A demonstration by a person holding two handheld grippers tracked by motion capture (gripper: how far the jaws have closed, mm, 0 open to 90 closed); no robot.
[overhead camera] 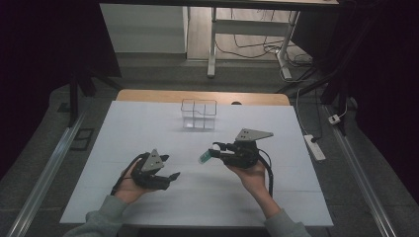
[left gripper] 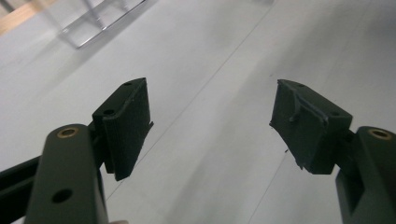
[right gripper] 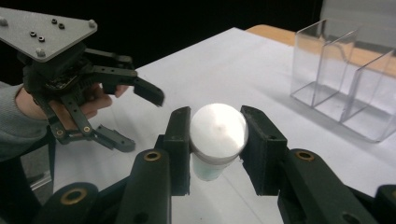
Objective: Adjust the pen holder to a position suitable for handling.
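Observation:
A small tube [right gripper: 218, 135] with a white cap and a pale green body sits between the pads of my right gripper [right gripper: 217, 122], which is shut on it. In the high view the right gripper [overhead camera: 215, 152] holds the tube [overhead camera: 204, 158] just above the white table, right of centre, pointing left. My left gripper [overhead camera: 169, 167] is at the front left with its jaws apart. In the left gripper view those jaws [left gripper: 210, 121] stand wide with only bare table between them. The left gripper [right gripper: 140, 116] also appears open in the right gripper view, apart from the tube.
A clear plastic organiser [overhead camera: 199, 114] with several compartments stands at the back centre of the white table [overhead camera: 148, 128]. It shows close on the right [right gripper: 345, 79] in the right gripper view. A wooden edge [overhead camera: 148, 95] runs behind the table.

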